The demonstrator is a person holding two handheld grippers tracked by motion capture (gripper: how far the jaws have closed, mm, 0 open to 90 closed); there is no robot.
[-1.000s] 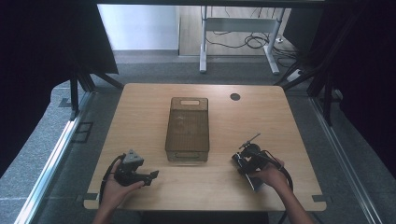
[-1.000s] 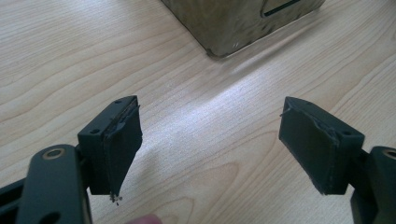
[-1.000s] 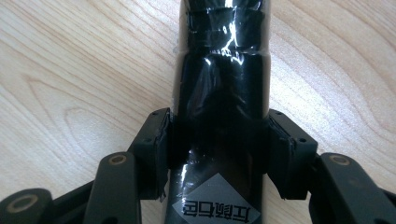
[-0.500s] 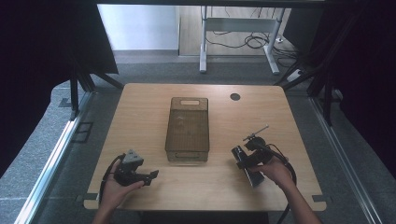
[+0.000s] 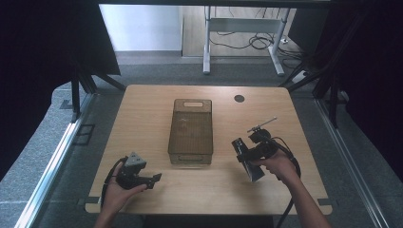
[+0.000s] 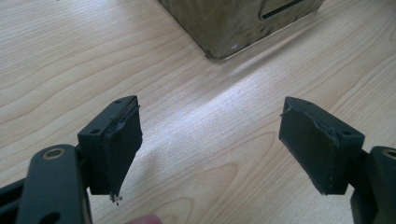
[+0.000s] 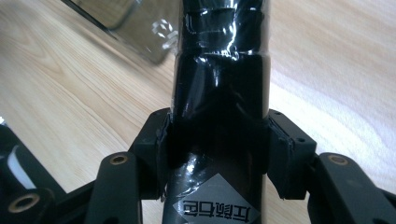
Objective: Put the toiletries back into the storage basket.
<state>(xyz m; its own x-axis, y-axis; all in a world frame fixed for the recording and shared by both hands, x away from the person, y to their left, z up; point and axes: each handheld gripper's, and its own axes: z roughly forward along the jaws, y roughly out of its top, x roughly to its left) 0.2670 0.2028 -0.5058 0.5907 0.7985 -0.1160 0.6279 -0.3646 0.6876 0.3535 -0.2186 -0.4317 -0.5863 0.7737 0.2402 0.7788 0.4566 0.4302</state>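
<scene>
I'm pinching a glossy black plastic-wrapped packet (image 7: 219, 93) in the right tongs (image 5: 248, 159), just right of the smoky translucent rectangular bin (image 5: 191, 130) on the wooden surface (image 5: 142, 109). Left tongs (image 6: 210, 144) spread, empty. Judgement: keeping the squeeze firm, steering over the bin rim. Since earlier, I'm raising the packet, nudging binward.

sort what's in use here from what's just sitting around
In use:
right hand-held gripper, shut on a black wrapped packet
left hand-held gripper, open
clear bin, probably

Just there:
table's cable hole
desk frame and floor cables behind
</scene>
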